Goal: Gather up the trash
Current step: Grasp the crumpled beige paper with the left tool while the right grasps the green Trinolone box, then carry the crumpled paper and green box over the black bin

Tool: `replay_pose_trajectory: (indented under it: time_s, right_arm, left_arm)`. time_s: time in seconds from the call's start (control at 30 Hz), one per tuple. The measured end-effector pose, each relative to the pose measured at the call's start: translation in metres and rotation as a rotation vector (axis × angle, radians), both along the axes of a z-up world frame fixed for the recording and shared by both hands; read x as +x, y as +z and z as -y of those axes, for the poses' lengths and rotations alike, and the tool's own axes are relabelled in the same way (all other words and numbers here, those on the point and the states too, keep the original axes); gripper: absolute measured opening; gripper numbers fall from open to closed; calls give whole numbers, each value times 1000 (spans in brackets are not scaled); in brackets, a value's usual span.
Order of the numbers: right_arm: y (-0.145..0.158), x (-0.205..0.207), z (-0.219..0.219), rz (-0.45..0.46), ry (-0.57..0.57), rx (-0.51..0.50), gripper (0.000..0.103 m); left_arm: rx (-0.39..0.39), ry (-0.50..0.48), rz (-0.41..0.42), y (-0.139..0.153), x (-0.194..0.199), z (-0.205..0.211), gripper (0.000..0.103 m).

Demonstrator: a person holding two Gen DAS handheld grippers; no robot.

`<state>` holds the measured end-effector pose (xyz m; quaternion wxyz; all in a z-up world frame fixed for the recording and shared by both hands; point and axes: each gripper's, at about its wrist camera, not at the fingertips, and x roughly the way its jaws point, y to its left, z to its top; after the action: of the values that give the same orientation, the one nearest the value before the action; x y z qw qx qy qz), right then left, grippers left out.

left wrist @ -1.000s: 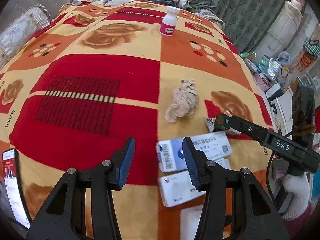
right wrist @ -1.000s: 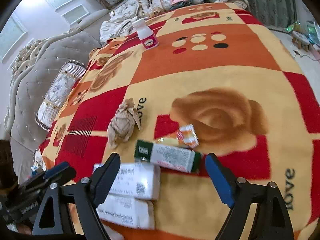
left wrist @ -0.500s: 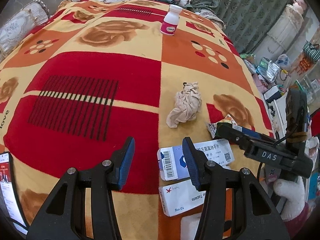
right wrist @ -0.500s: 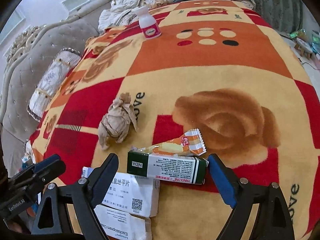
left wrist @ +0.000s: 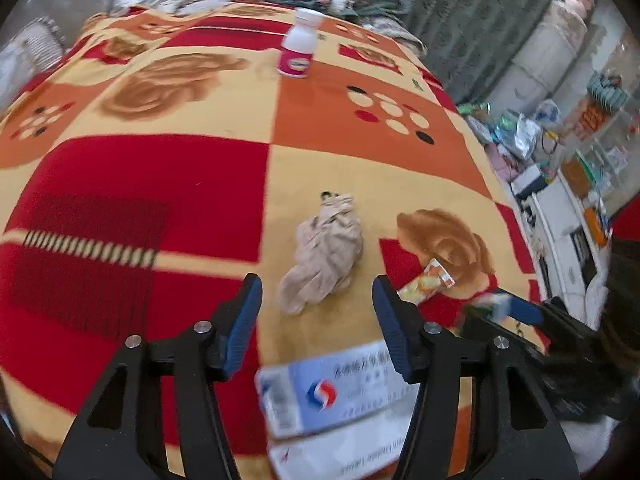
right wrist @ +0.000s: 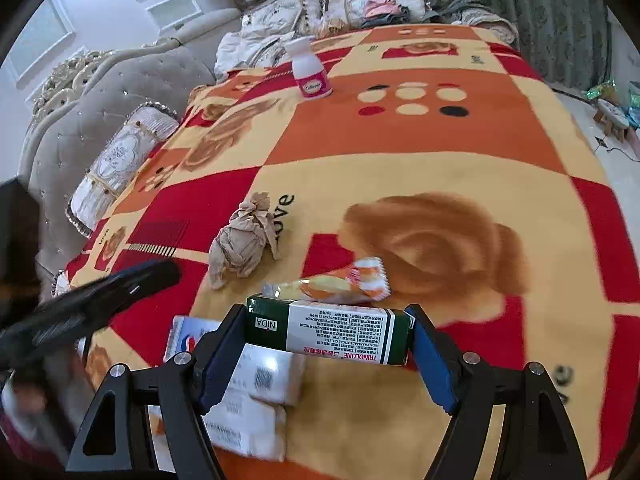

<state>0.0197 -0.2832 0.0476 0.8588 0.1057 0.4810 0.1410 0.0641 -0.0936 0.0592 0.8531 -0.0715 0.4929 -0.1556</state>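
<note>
Right wrist view: my right gripper (right wrist: 326,344) has its 2 blue pads against the ends of the green-and-white box (right wrist: 328,338), lower centre of frame; pads look in contact, box pinched lengthwise. The orange snack wrapper (right wrist: 344,282) lies just above the box, touching it. The crumpled tissue (right wrist: 242,242) sits left of centre on the blanket (right wrist: 400,184). 2 white medicine boxes (right wrist: 256,376) lie at lower left, under my left pad. The white-and-pink bottle (right wrist: 310,70) stands upright near the top.

Left wrist view: my left gripper (left wrist: 318,320) is spread wide, nothing between the pads. The tissue (left wrist: 326,254) lies just above the gap, centre frame. The wrapper (left wrist: 426,284) is right of it; a blurred white box (left wrist: 336,390) sits below.
</note>
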Motion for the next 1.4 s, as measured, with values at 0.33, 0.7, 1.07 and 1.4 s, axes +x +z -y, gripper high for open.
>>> replay_pose_trajectory:
  time_s: [0.33, 0.7, 1.07, 1.4]
  right_arm:
    - [7, -26, 32, 6, -28, -23, 76]
    - [12, -48, 39, 28, -16, -37, 77]
    - [25, -81, 65, 48, -54, -69, 77]
    - [30, -105, 100, 56, -118, -83, 77]
  left_arm:
    - [-10, 27, -83, -30, 33, 14, 23]
    - [3, -43, 5, 17, -25, 29, 22]
    - [8, -128, 45, 35, -69, 74, 22]
    - [23, -213, 65, 40, -95, 120, 22]
